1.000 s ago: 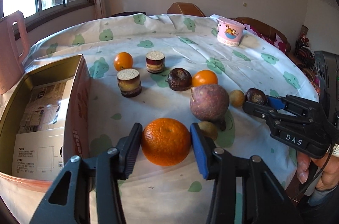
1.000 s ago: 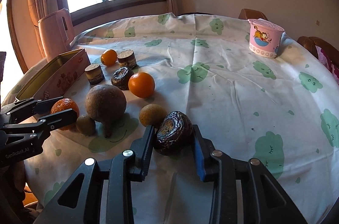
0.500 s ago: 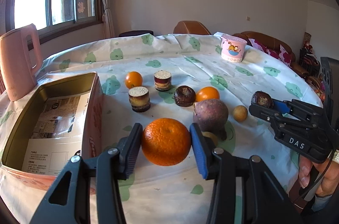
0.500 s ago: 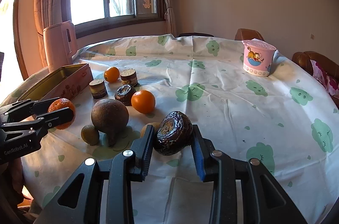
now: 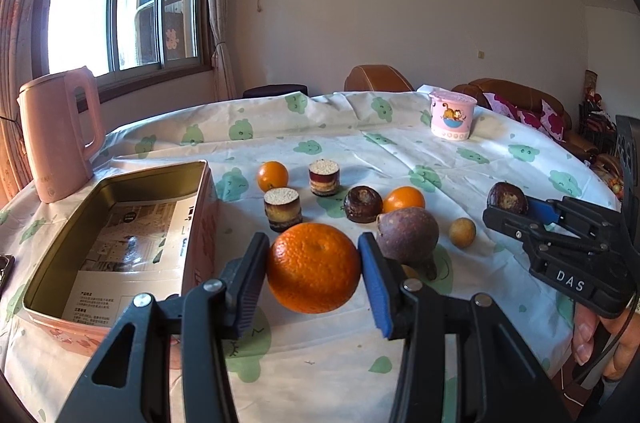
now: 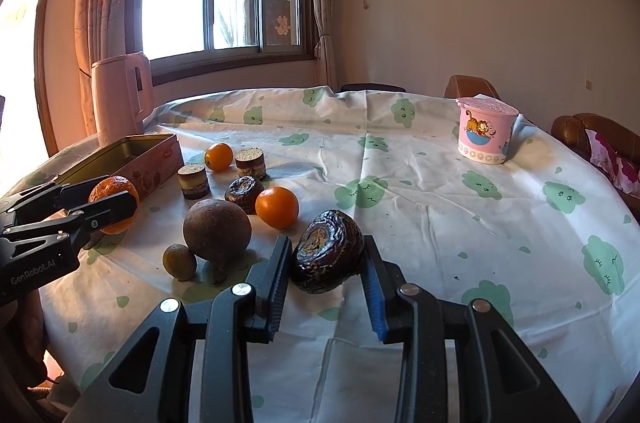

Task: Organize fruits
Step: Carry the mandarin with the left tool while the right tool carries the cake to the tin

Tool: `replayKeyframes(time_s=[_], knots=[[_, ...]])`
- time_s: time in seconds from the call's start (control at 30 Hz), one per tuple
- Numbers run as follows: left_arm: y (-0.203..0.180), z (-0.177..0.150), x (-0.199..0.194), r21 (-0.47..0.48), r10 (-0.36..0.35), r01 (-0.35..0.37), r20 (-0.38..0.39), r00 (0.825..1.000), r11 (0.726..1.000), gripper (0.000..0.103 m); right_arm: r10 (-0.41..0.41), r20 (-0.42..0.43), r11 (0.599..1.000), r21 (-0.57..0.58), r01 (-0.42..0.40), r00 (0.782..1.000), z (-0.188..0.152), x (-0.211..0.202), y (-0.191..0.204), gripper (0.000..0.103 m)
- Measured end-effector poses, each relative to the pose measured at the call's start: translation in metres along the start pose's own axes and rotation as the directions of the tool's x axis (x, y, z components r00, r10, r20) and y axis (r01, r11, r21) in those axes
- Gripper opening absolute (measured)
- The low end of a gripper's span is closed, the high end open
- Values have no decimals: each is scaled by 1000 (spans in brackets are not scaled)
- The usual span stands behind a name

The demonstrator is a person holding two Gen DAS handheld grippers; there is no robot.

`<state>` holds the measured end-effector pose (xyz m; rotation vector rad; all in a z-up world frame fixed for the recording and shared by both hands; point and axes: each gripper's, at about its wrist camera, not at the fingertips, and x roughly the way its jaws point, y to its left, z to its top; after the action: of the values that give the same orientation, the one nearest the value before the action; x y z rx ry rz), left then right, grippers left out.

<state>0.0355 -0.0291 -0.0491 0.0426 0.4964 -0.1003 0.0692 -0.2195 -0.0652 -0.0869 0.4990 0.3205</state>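
- Left tool (image 5: 313,269) is clamped on the orange (image 5: 314,267); carry it level toward the tin (image 5: 120,183) at 10 o'clock.
- Right tool (image 6: 326,261) is clamped on the dark fruit (image 6: 326,251); keep it clear of the counter (image 6: 440,207).

White tablecloth (image 5: 400,159) printed with green clouds, pink kettle (image 5: 56,135), bright orange mandarin (image 5: 314,267).

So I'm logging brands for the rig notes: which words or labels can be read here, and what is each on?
"DAS": right tool, on its body.
"GenRobot.AI": left tool, on its body.
Printed sheet inside the tin box: too small to read.
Tin's side lettering: too distorted to read.
Pink kettle: faint mark, unreadable.
Pink cartoon cup: picture only.
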Motion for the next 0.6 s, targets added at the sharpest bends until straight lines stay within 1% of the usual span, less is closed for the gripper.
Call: replayKeyframes(time_s=[0.6], knots=[[-4,-3,-14,20,35,-37,95,995,999,48,0,75,999,-36,3,997,-4,-11,6,36]])
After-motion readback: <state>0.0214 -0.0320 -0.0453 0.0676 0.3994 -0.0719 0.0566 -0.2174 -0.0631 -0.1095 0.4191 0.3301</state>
